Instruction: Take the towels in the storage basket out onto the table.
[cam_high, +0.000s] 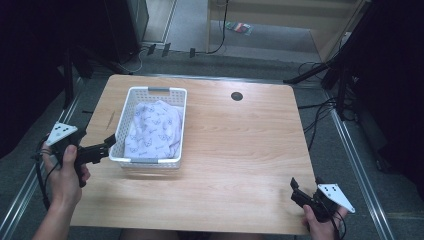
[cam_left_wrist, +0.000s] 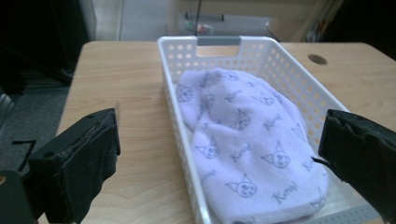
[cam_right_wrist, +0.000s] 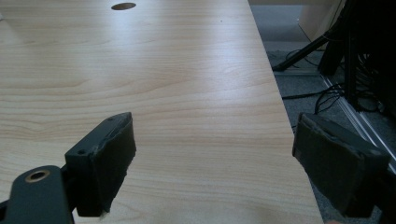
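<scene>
Left gripper (cam_high: 111, 141): at the table's left edge, just beside the basket's near left corner; jaws spread wide, nothing between them.
Basket (cam_high: 122, 120): white, perforated, on the left half of the table (cam_high: 240, 150), long side running away from the person.
Cloth (cam_high: 154, 130): pale lilac with small cat-face prints, bunched inside the basket, filling most of it.
Hole (cam_high: 236, 96): round, dark, near the table's far edge.
Right gripper (cam_high: 295, 187): at the near right corner, over bare wood; jaws apart, empty.
</scene>
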